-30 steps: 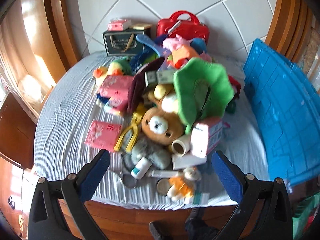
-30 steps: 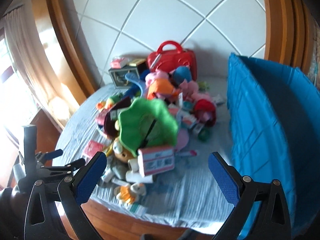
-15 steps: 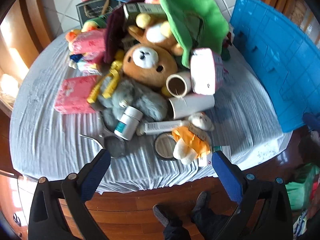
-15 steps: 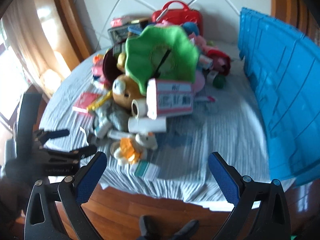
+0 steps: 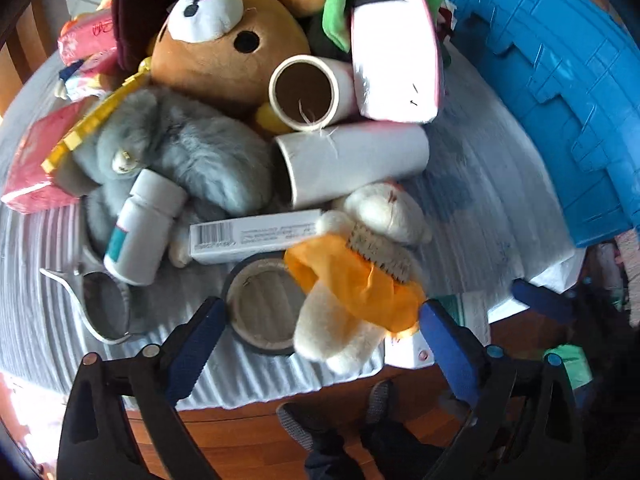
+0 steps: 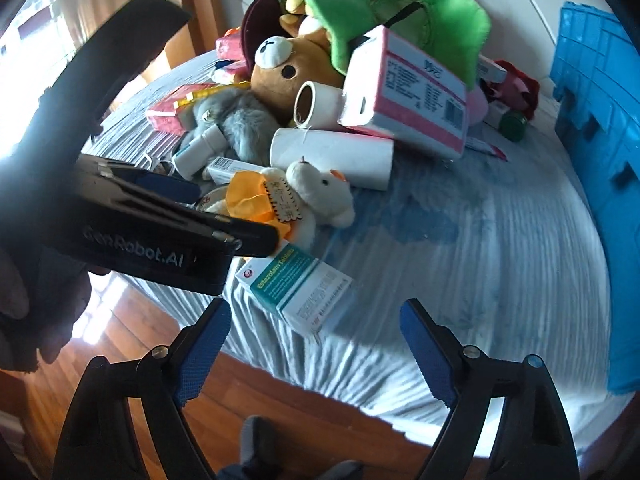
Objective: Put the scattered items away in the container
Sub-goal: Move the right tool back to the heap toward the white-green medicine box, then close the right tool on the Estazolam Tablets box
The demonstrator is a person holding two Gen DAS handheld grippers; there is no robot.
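Observation:
A heap of toys and boxes lies on a grey striped cloth (image 6: 460,264). The blue crate (image 5: 560,100) (image 6: 600,152) stands at the right. My left gripper (image 5: 320,336) is open and low over the front of the heap. A small white plush in an orange dress (image 5: 356,276) (image 6: 288,200) and a tape roll (image 5: 260,308) lie between its fingers, and neither pad touches them. My right gripper (image 6: 316,340) is open, its jaws closing. A teal medicine box (image 6: 296,284) lies just ahead of its tips, untouched.
Behind are a brown bear plush (image 5: 224,52), a grey plush (image 5: 192,152), two white tubes (image 5: 352,160), a pink-edged box (image 6: 404,96), a green plush (image 6: 400,12) and a white bottle (image 5: 140,228). The left tool's black body (image 6: 152,256) fills the right view's left side. Wooden floor lies below the table edge.
Both grippers have come down towards the near edge of the heap, so the items loom much larger. The right jaws have narrowed a little. Nothing has been taken hold of.

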